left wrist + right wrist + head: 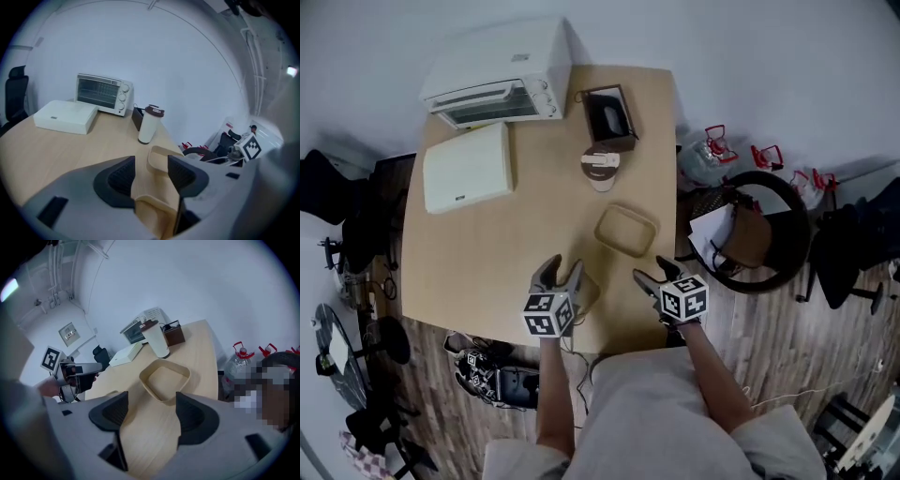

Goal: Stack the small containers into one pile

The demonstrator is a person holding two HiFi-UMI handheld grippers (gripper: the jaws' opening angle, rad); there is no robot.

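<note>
Two small beige containers sit apart on the counter (487, 262), unstacked. Taking the white tumbler (601, 169) as the mark: the far container (626, 230) rests upright and empty a little toward the person from it. The near container (589, 292) lies farther the same way, close to the counter's front edge. The left tool (561, 270) hangs over that near container with its jaws partly apart. The container's rim shows low between them, below the pads, which do not press on it. The right tool (654, 275), about as far from the tumbler, has its jaws spread wide with nothing in them, and the far container lies ahead of them. Beyond the tumbler stand a dark box (609, 117), a white box (469, 167) and a toaster oven (497, 70).
</note>
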